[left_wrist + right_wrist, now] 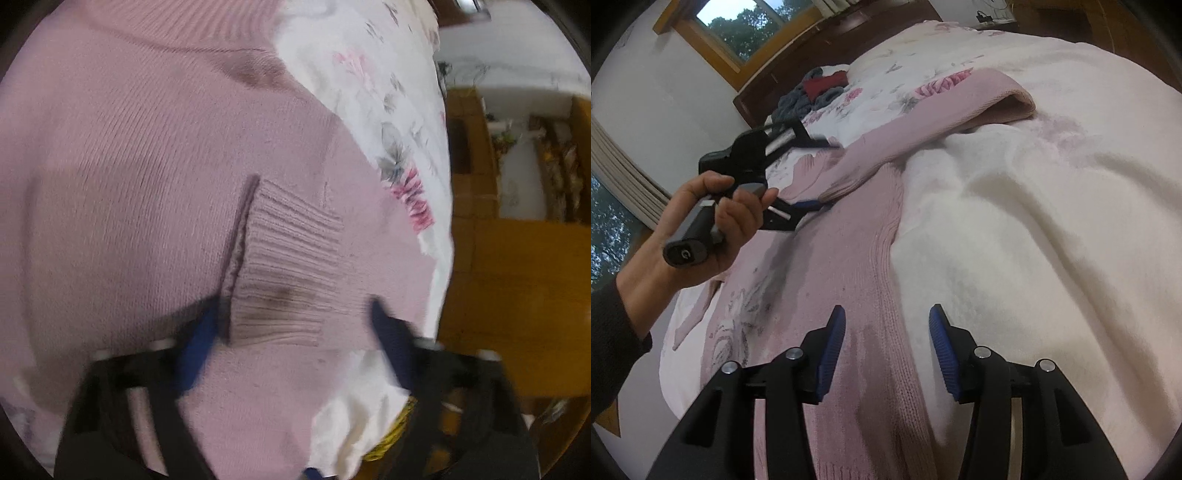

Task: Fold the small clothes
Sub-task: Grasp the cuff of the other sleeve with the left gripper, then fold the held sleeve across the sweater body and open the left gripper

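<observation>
Two grippers worked over one pink knitted sweater [849, 266] spread flat on a bed. At the left edge of the right wrist view, a person's hand [713, 229] in a dark sleeve [613, 332] gripped the handle of the left gripper [822, 173], whose blue-tipped fingers stood wide apart on either side of the ribbed cuff [288, 266] without closing on it. In the left wrist view that cuff lay on the sweater's body between the blurred blue fingertips [199, 339], its ribs running across and its open end facing left, so the sleeve had been laid back over the torso. Further right, the sweater's long axis ran from the near edge of the right wrist view up and away toward the headboard [798, 62], with a ribbed seam curving along its right side. A second sleeve [942, 107] stretched off diagonally to the upper right, ending in a cuff turned over on the white fleecy blanket [1052, 229]. The right gripper [886, 347] hovered low over the sweater's right edge, jaws spread wide, left finger above pink knit and right finger above the blanket, holding nothing. A floral bedsheet [886, 85] showed beyond the sweater, and a heap of grey and red clothes [816, 92] lay near the headboard, well apart from it.
</observation>
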The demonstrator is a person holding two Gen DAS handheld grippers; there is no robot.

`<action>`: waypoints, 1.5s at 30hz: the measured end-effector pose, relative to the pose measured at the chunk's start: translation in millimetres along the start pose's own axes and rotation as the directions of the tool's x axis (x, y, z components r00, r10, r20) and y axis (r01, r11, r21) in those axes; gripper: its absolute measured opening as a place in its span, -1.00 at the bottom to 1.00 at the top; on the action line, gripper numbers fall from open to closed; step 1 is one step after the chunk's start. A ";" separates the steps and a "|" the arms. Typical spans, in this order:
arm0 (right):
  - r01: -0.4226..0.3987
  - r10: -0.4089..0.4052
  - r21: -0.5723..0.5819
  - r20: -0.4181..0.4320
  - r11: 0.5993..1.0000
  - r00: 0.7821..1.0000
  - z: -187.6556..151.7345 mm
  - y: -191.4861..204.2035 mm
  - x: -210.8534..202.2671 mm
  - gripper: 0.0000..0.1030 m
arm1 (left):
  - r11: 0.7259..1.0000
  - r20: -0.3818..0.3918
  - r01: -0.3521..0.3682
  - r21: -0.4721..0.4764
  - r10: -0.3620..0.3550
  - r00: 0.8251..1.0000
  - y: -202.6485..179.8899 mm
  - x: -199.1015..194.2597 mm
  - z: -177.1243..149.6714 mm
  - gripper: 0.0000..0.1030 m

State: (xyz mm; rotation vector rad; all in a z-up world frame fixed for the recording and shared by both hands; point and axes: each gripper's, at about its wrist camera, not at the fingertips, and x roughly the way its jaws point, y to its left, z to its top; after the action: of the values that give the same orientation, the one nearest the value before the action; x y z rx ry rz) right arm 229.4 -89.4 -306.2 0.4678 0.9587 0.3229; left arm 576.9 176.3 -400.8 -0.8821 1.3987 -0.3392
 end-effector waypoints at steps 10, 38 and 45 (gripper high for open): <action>0.010 -0.010 0.003 0.027 1.000 1.000 -0.6 -4.3 -3.8 -0.06 | 0.993 0.038 -0.048 0.111 0.044 0.998 -20.4 -17.9 7.2 -0.91; 0.006 -0.012 -0.163 -0.037 0.987 0.999 -24.8 62.6 8.3 -0.06 | 0.966 0.276 -0.229 0.117 0.190 0.942 99.1 -272.0 62.8 -0.91; 0.000 -0.009 -0.158 -0.057 0.987 0.998 -27.1 69.7 17.1 -0.06 | 0.974 0.259 -0.224 0.046 0.205 0.944 161.7 -273.5 69.3 -0.91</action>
State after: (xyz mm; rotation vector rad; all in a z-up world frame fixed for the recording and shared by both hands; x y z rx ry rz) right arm 211.9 -15.5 -295.5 0.3130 0.9815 0.4062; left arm 544.7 491.3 -326.8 -0.6773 1.2223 -0.1073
